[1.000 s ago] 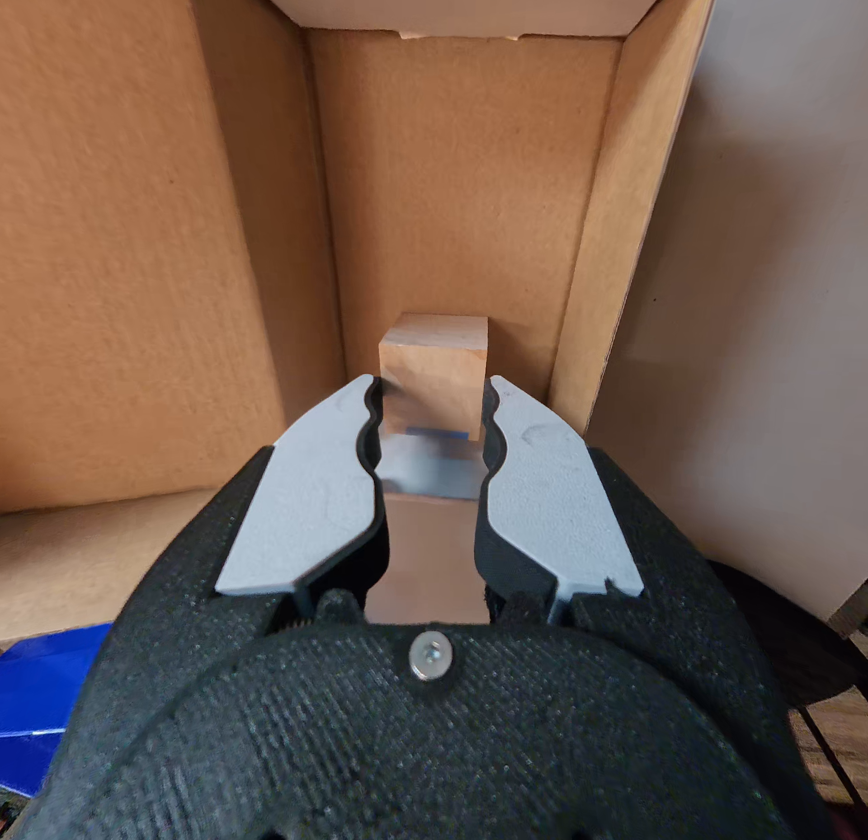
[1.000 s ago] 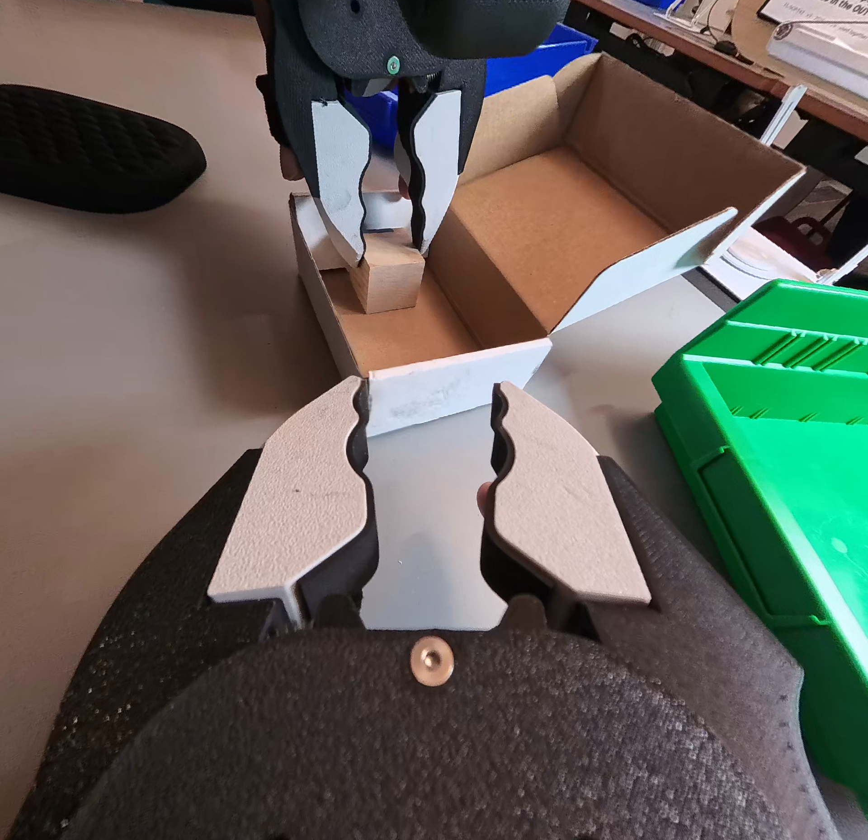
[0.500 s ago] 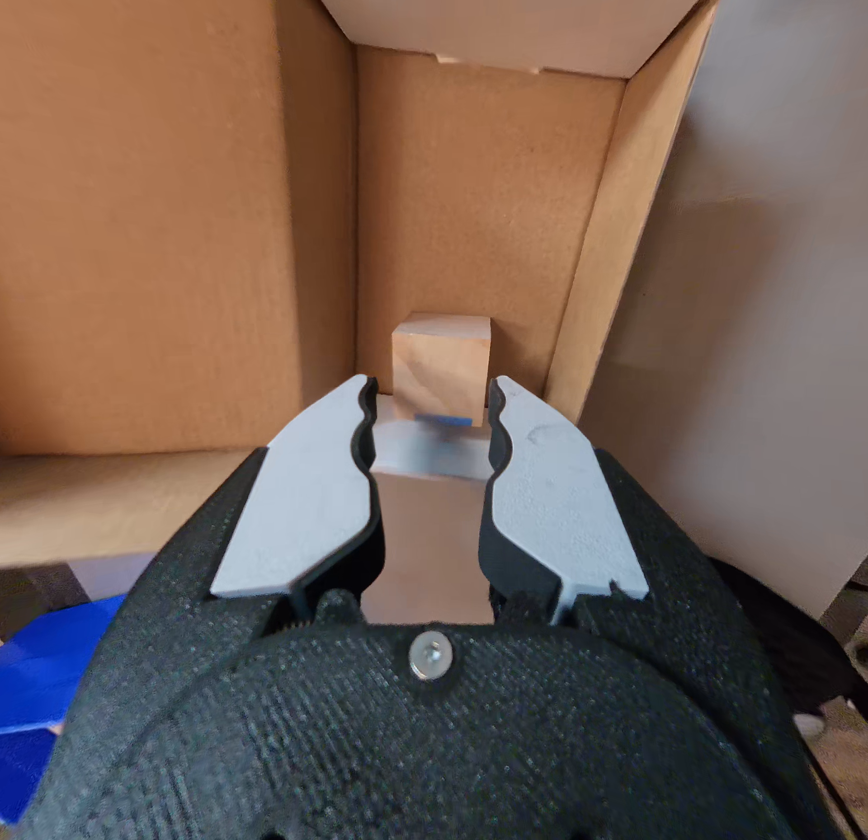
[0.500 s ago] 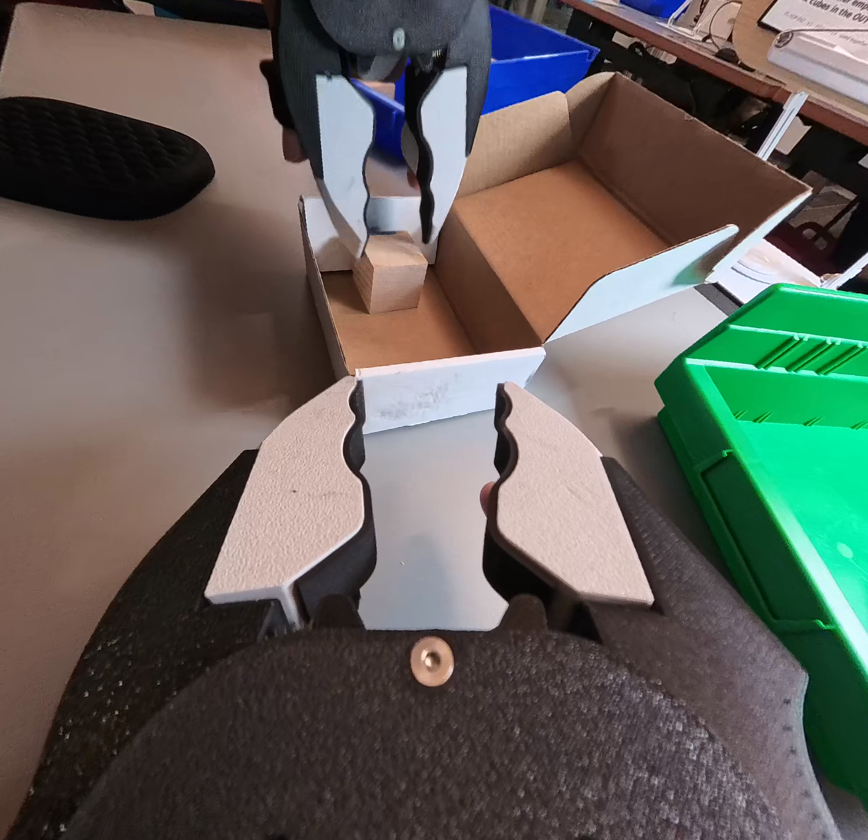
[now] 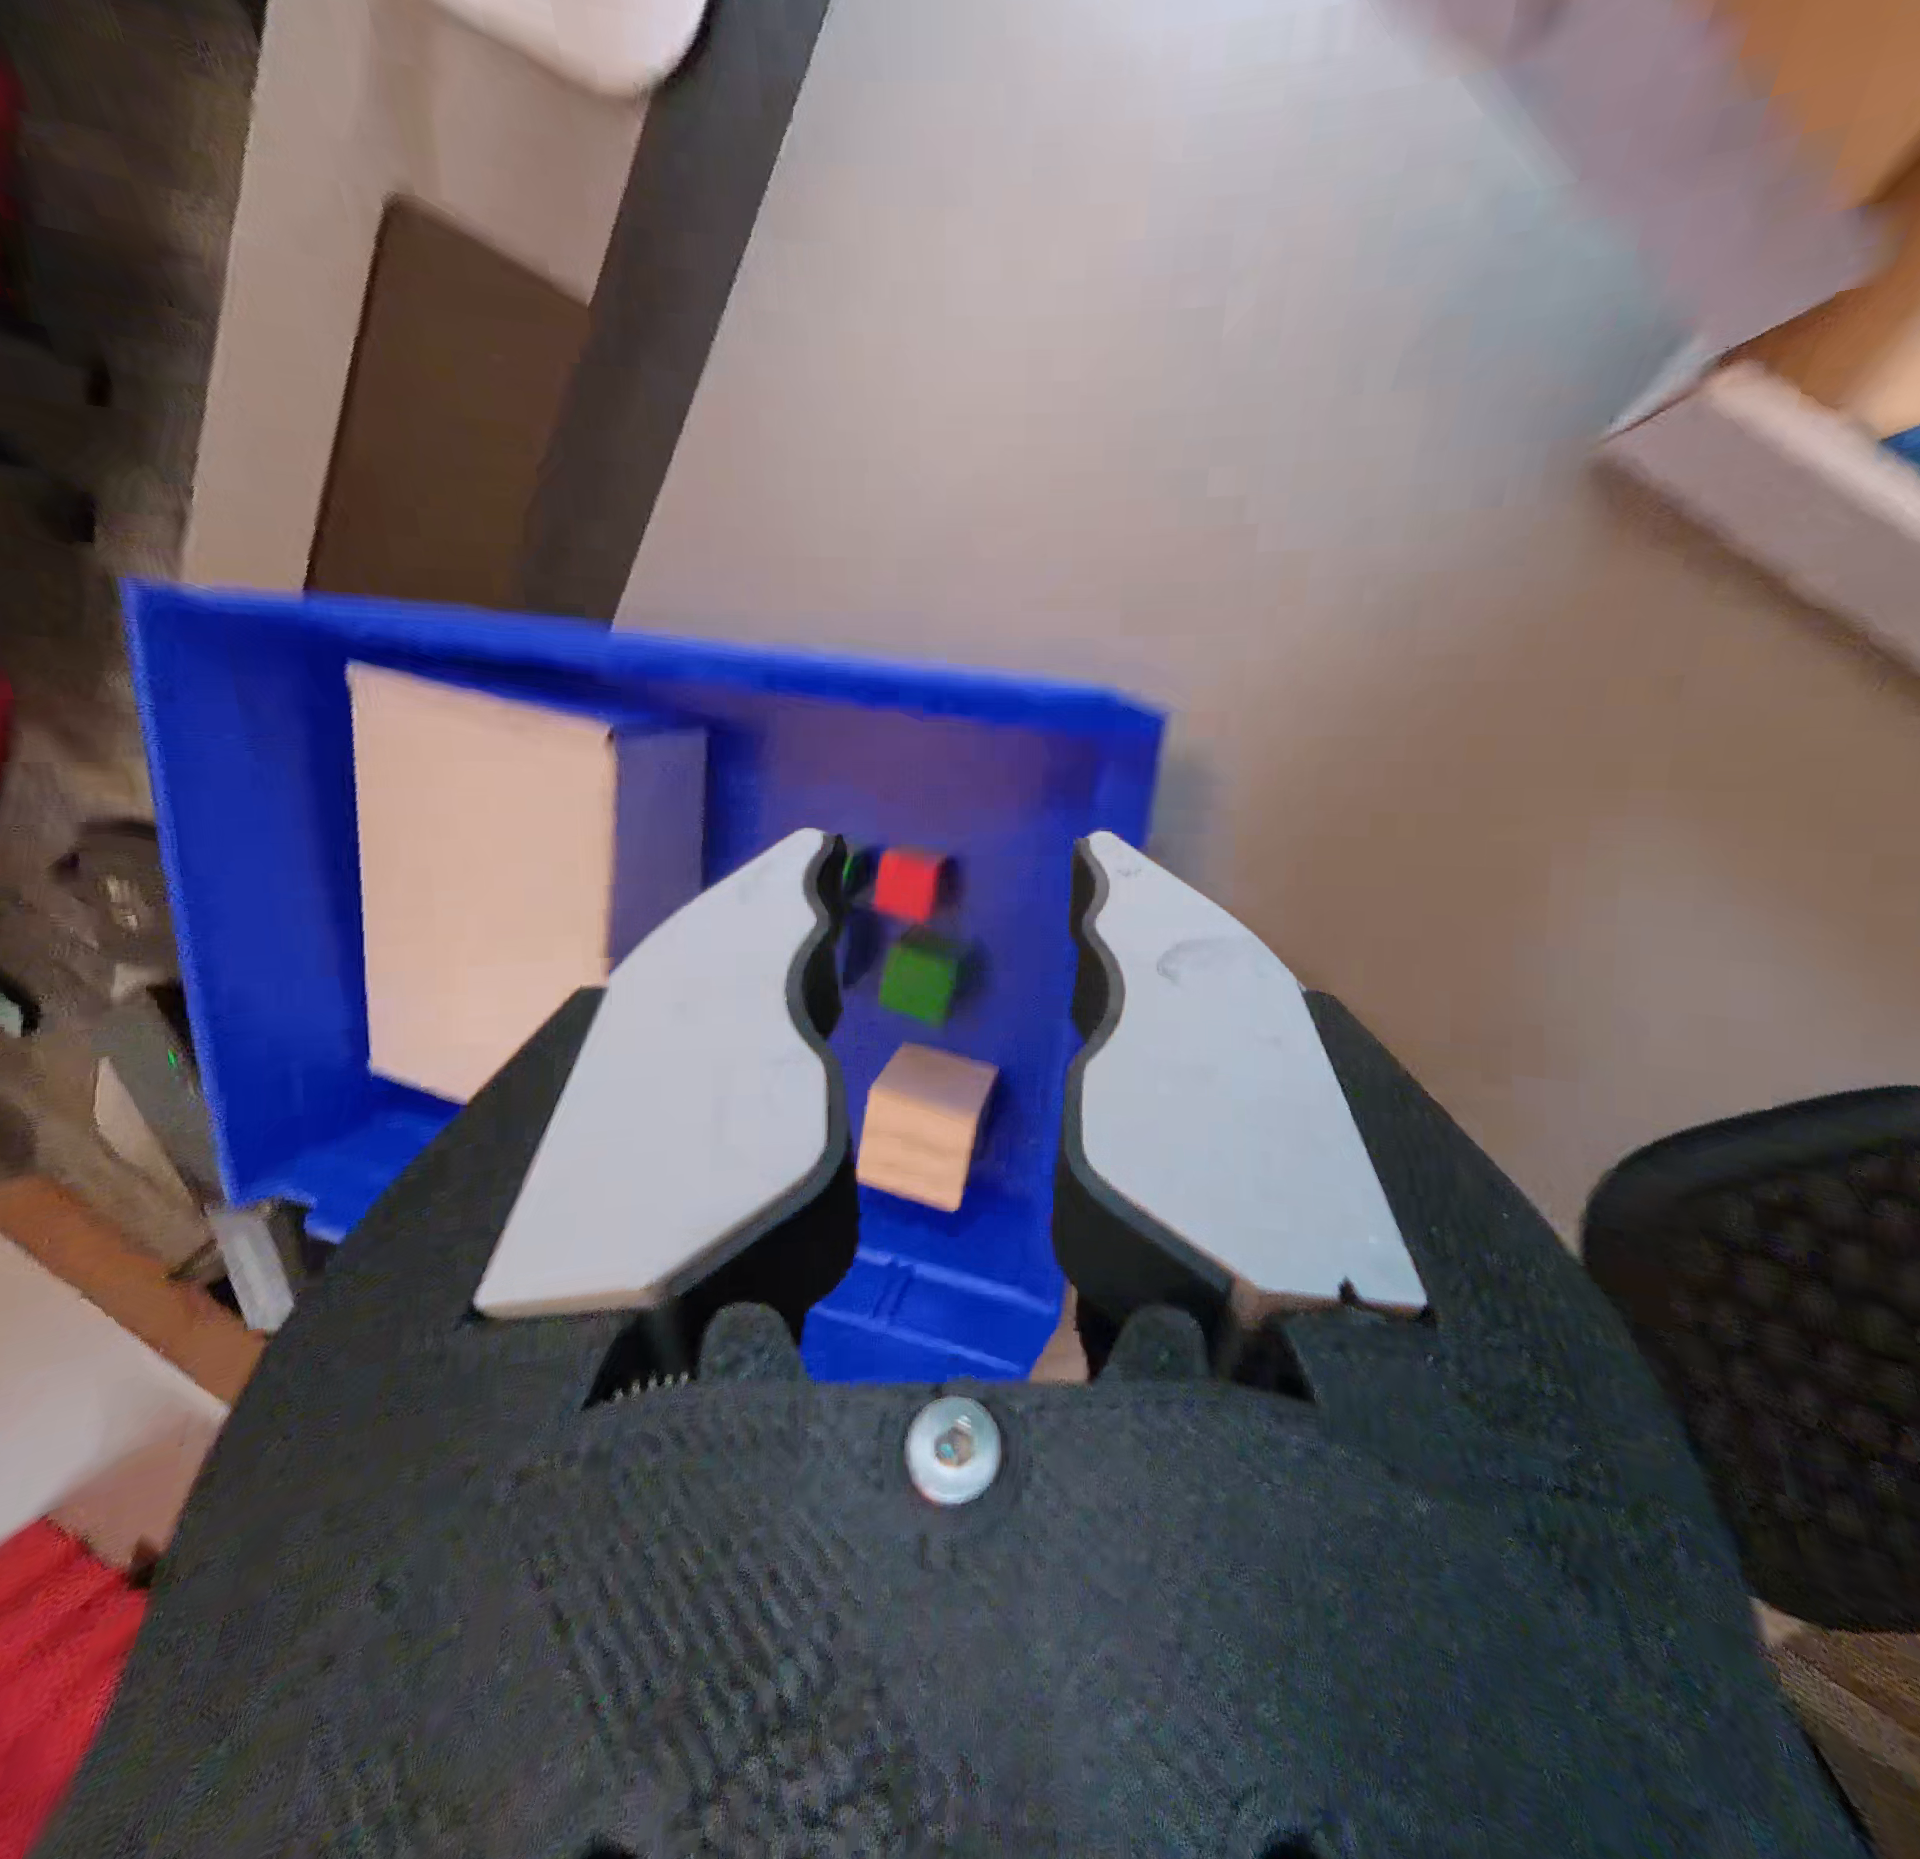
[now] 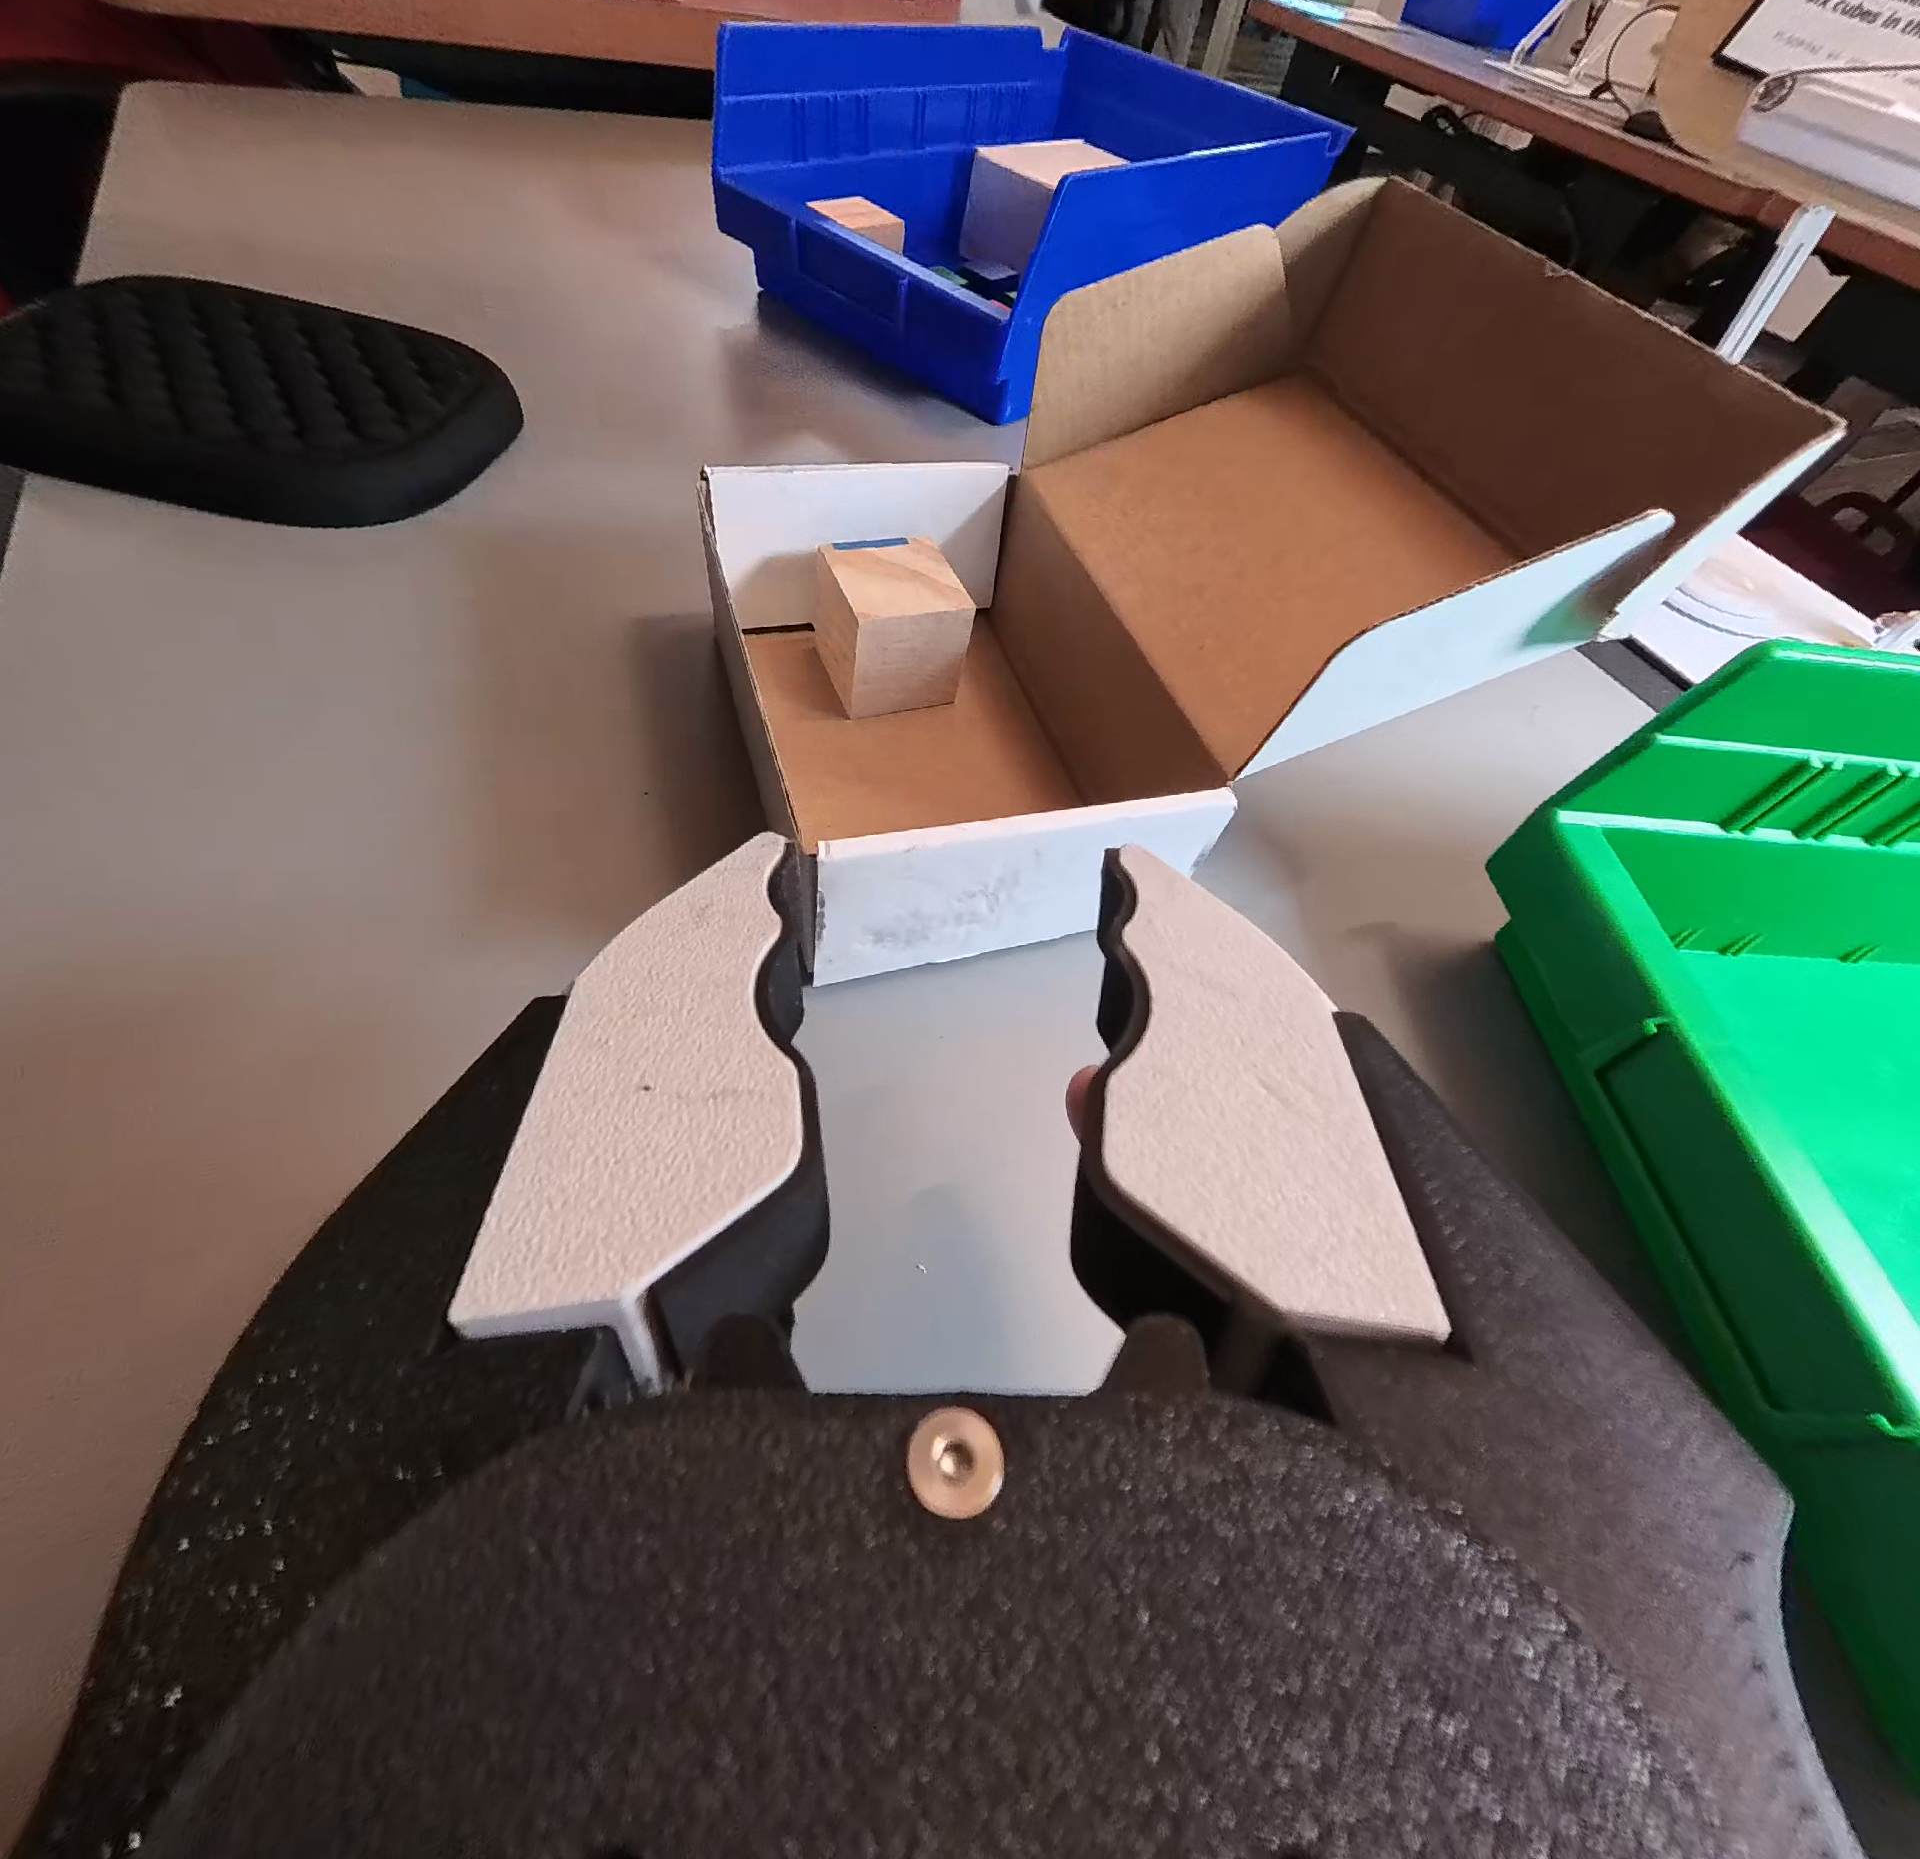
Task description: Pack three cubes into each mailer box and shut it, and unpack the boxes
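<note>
Cubes, judged light, stiff, smooth wood: best pinched across flat opposite faces. One wooden cube (image 6: 891, 627) standing inside open mailer box (image 6: 997, 900), far-left corner. More cubes (image 5: 923, 1136) waiting in blue bin (image 5: 270, 874). Left gripper (image 5: 951, 879) jaws apart, empty, above bin. Right gripper (image 6: 951, 879) jaws apart, empty, near box front.

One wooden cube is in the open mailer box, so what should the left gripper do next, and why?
Probably lower the open left gripper onto the wooden cube in the blue bin and close. The mailer box holds only one cube, and that gripper is empty.
</note>
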